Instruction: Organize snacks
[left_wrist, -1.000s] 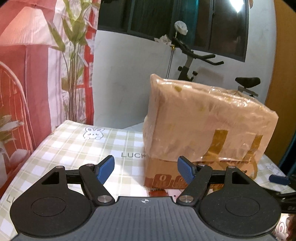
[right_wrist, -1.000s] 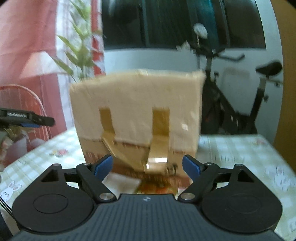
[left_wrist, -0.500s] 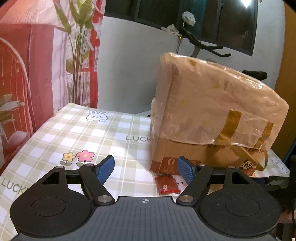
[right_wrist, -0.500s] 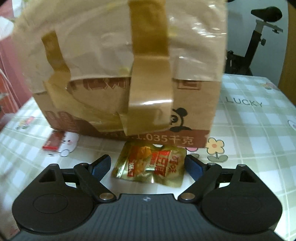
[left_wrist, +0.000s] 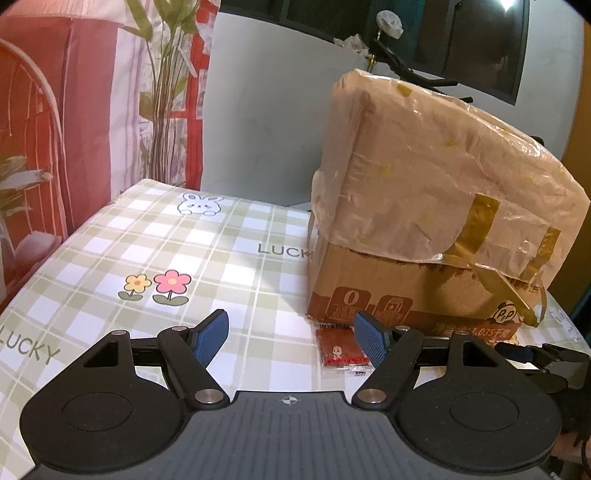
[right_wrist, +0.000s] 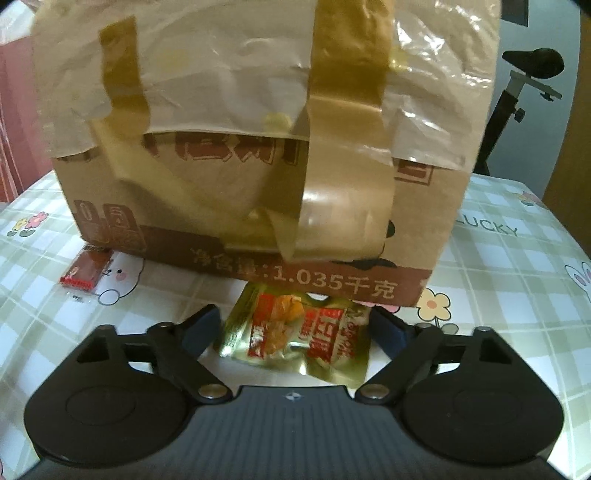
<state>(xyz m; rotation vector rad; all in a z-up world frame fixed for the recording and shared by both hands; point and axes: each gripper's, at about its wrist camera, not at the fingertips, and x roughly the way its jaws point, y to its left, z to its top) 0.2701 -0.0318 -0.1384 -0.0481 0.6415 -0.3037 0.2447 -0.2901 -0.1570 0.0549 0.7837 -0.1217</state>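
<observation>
A gold foil snack pouch (right_wrist: 295, 339) lies between the closing right gripper (right_wrist: 295, 325), not yet pinched, at six o'clock below the taped cardboard box (right_wrist: 258, 166). It looks light, crinkly and slippery; pinch its flat middle. The left gripper (left_wrist: 295, 336) hangs unclenched and empty, a small red snack packet (left_wrist: 341, 347) beside its right finger.

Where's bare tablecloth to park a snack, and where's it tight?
Free: checked tablecloth left of the taped cardboard box, around the printed flowers; also right of the box by the LUCKY print. Tight: the box's front edge, with the gold snack pouch touching it and the small red packet at its corner.
</observation>
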